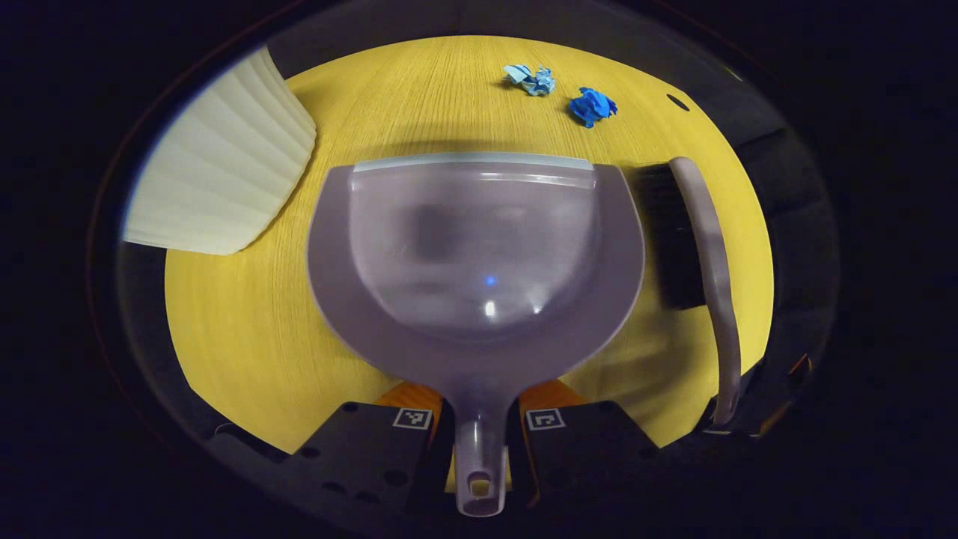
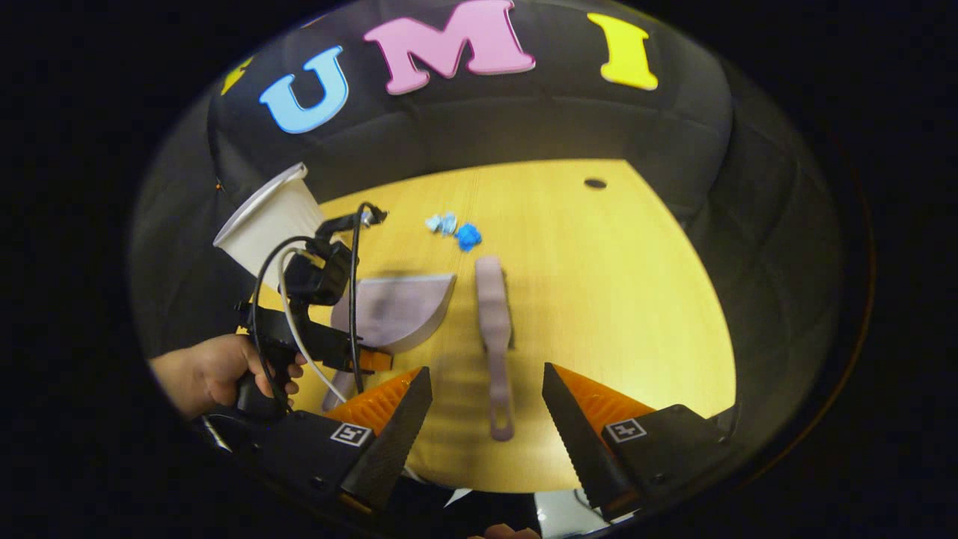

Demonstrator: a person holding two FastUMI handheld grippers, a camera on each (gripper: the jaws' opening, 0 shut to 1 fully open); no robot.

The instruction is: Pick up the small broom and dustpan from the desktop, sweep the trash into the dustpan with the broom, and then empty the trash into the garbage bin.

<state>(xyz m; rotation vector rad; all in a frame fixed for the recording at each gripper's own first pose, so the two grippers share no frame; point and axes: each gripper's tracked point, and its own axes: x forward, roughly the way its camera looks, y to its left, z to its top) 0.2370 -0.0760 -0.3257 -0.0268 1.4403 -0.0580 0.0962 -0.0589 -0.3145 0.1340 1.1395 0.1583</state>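
Left hand-held gripper (image 1: 479,434) seemingly pinches dustpan (image 1: 475,254) handle — broom (image 2: 494,329) untouched.

The grey dustpan (image 1: 479,262) lies flat, its handle between the left claw (image 1: 479,442) fingers. The broom (image 1: 703,277) lies beside it, blue trash (image 1: 591,106) beyond.

Yellow desktop (image 2: 614,314) bears dustpan (image 1: 479,254), broom (image 1: 707,269), trash (image 1: 591,106), bin (image 1: 217,165)
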